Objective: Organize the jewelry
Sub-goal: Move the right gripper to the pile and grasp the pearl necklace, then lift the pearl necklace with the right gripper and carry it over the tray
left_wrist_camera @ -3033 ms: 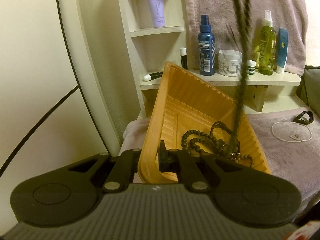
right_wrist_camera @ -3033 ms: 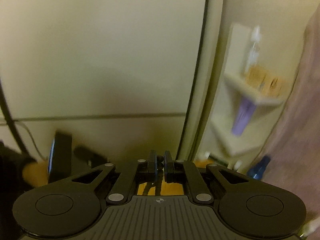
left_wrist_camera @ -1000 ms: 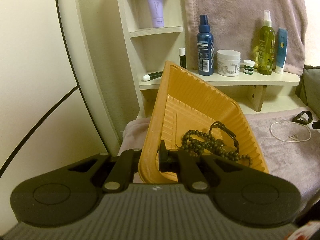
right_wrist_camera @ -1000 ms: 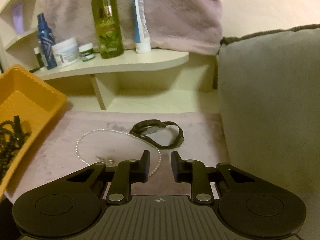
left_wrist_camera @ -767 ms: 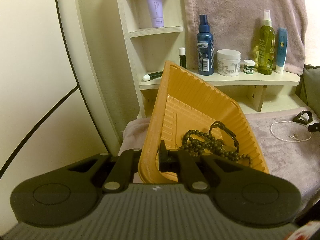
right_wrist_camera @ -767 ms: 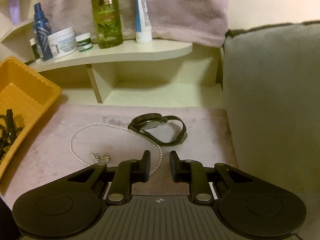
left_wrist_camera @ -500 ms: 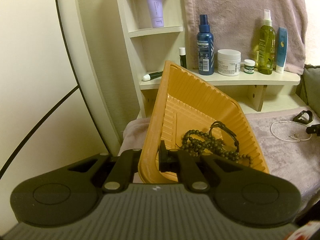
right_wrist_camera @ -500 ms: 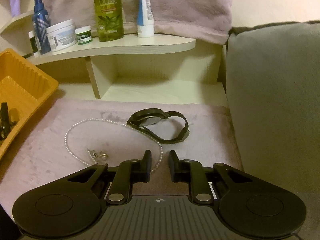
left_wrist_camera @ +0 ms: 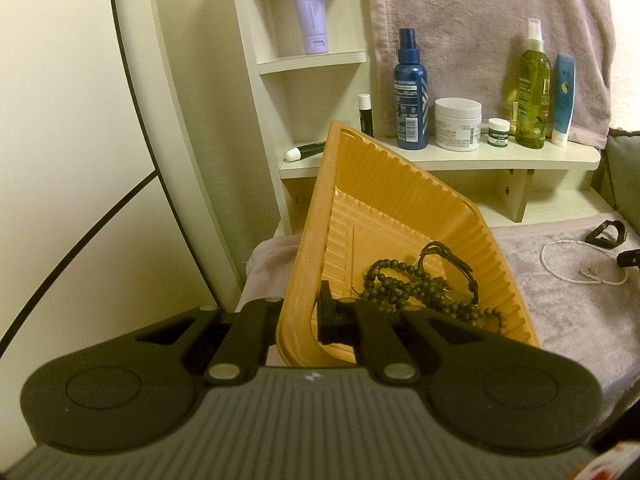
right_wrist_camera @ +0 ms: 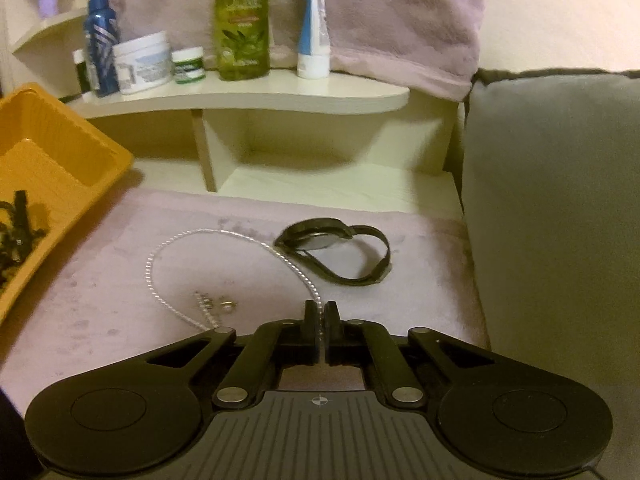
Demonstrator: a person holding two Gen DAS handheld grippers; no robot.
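The left gripper (left_wrist_camera: 300, 316) is clenched on the near rim of the orange tray (left_wrist_camera: 400, 208) and holds it tipped up at a slant. One finger is outside the wall and one is inside. A string of dark beads (left_wrist_camera: 404, 288) and a dark bracelet (left_wrist_camera: 452, 264) already lie in the low corner of the tray.

The right gripper (right_wrist_camera: 320, 320) is down on the pink cloth (right_wrist_camera: 100, 280), to the right of the tray. Its jaws are pinched tight on the white pearl necklace (right_wrist_camera: 160, 260). The rest of the necklace makes a loop on the cloth, and one side of the loop touches the black watch (right_wrist_camera: 332, 240). Two small earrings (right_wrist_camera: 216, 302) sit inside the loop, near the gripper.

So the step in hand looks like picking up the necklace to put it in the tray with the other things. I think the next move is to lift it slowly, so the long string comes free of the watch and does not drag the earrings along. Then it should be carried left over the tray and let go above the beads. The watch and the earrings are not yet put away.
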